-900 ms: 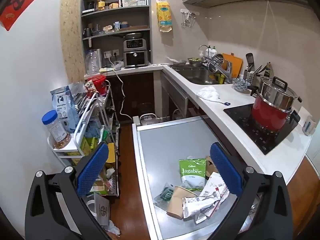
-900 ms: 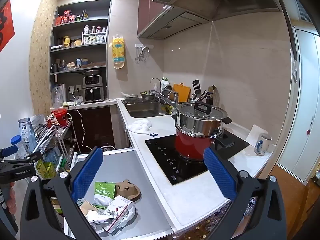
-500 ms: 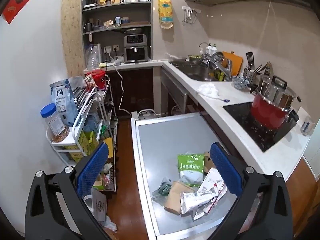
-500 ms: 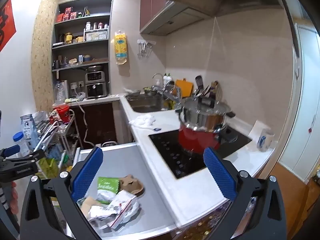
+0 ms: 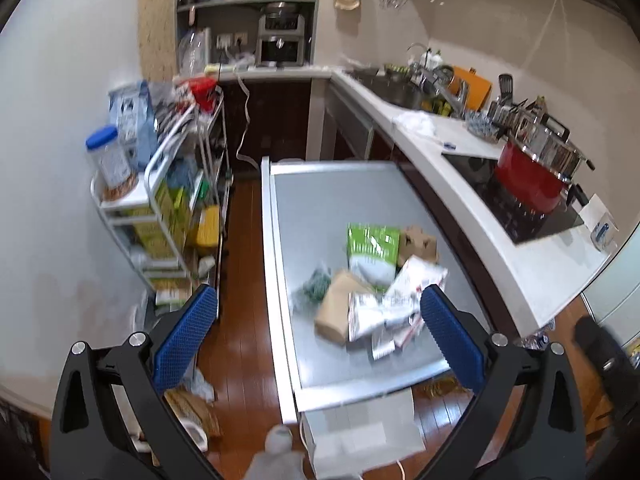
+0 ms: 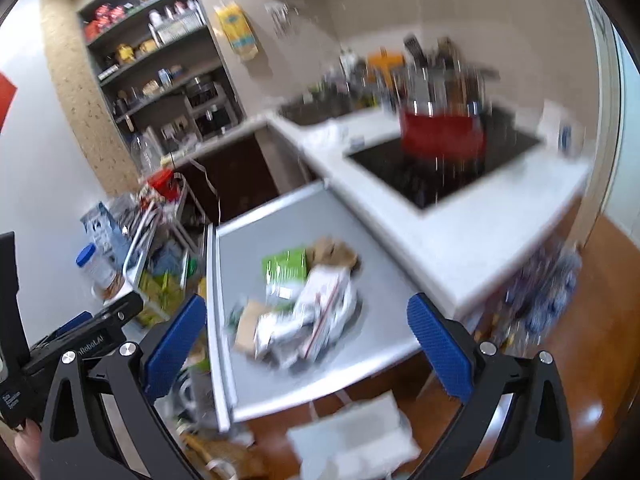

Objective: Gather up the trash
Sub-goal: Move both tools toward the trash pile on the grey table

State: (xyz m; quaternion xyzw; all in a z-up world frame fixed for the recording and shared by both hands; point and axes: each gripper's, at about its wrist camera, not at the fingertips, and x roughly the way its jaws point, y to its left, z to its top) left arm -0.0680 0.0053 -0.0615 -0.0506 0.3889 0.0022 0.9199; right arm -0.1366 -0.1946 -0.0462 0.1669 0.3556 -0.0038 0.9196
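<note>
While both grippers hang above the grey table (image 5: 344,188), the trash pile (image 5: 376,280) lies on the table's near half, toward the edge that faces the counter (image 5: 532,280). Seen from the left gripper (image 5: 318,340), whose blue pads stand spread wide with nothing between them, the pile sits ahead and just right of centre, below and beyond the fingertips. Seen from the right gripper (image 6: 306,344), also spread wide and empty, the pile (image 6: 300,300) lies ahead, close to the middle of the gap between the pads. Neither gripper touches it.

At the far side of the pile lies a green snack bag (image 5: 374,248), with a brown cardboard piece (image 5: 418,242) just beside it toward the counter. On the near side lie a tan paper bag (image 5: 340,304) and crumpled white wrappers (image 5: 396,300) with red print, touching one another. Motion blur makes the bag's lettering unreadable in both views.

On the counter's black hob (image 5: 516,204), well apart from the pile, stands a red pot (image 5: 528,180). In the right wrist view the left gripper's black body (image 6: 80,340) shows at the left edge, bearing white lettering too blurred to read fully.
</note>
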